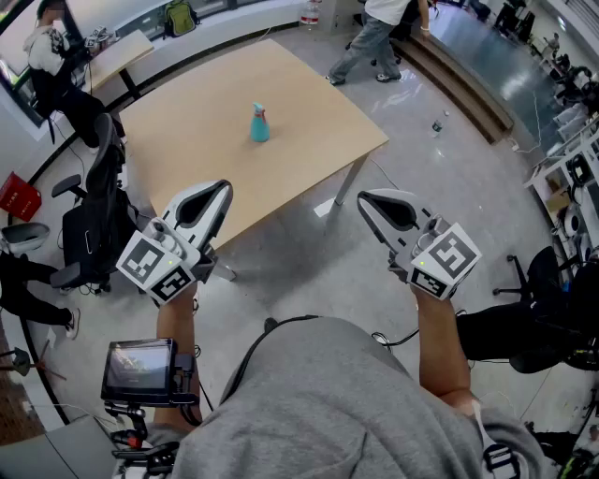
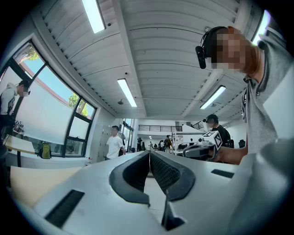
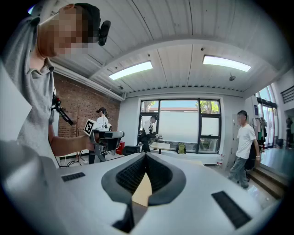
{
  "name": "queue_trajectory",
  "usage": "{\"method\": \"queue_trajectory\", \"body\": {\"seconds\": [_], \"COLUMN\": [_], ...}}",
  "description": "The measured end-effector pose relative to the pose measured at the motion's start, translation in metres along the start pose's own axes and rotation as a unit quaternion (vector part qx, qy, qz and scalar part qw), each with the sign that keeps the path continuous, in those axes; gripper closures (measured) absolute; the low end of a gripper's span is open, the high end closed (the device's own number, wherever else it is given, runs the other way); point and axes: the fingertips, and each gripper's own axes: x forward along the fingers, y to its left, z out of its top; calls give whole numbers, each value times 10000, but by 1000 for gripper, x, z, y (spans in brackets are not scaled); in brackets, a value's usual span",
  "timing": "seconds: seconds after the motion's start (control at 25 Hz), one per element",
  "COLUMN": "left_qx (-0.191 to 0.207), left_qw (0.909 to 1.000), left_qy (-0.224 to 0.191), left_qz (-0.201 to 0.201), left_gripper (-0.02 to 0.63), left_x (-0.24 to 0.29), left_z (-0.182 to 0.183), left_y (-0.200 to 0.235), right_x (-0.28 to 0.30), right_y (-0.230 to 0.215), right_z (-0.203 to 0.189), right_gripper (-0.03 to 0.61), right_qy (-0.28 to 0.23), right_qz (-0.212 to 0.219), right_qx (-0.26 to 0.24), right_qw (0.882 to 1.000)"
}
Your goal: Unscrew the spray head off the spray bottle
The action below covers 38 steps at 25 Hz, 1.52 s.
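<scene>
- where the pale wooden desk (image 1: pixel 309 103) fills the upper middle of the head view, the teal spray bottle (image 1: pixel 258 127) stands upright near its centre, alone on the bare top, with the spray head (image 1: pixel 258 108) seated on its neck.
- both tools hang in the air well apart from the bottle, on the near side of the desk and over the grey floor (image 1: pixel 449 168).
- the left tool (image 1: pixel 224 186) has its jaws pressed together tip to tip, with nothing between the ribbed pads; in the head view its tip lies over the desk's near edge.
- the right tool (image 1: pixel 363 198) is likewise closed right up and holds nothing; a strip of the desk top shows through the gap behind its pads in its own view.
- the two tools sit side by side with a clear gap between them, each with its marker cube (image 1: pixel 154 264) turned toward the person.
- bare forearms run back from them to a grey top (image 1: pixel 318 402), and a small screen (image 1: pixel 140 370) sits by the left forearm.
- further out, a black office chair (image 1: pixel 94 220) stands left of the desk, another person (image 1: pixel 374 37) in a white shirt stands beyond its far corner, and a green backpack (image 1: pixel 180 17) rests on a ledge by the wall.
</scene>
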Motion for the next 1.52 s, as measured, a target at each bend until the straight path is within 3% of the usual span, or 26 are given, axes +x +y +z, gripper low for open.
{"method": "queue_trajectory", "body": {"seconds": [0.76,1.16,1.36,1.52], "left_qx": [-135,-93,41,-153], "left_qw": [9999,9999,9998,9995], "left_qy": [43,32,-47,-90], "left_qz": [34,37,-200,-248], "left_gripper": [607,608,609,608], "left_x": [-25,-45,-41,-47], "left_z": [4,1,9,0], "left_y": [4,5,23,36], "right_x": [10,20,31,46], "right_y": [20,35,37,44], "right_z": [9,12,21,11], "right_gripper": [574,572,572,572], "right_qy": [51,-189,-320,-140], "right_qz": [-6,-10,-203,-238], "right_qx": [132,150,146,262], "right_qw": [9999,9997,9992,9993]}}
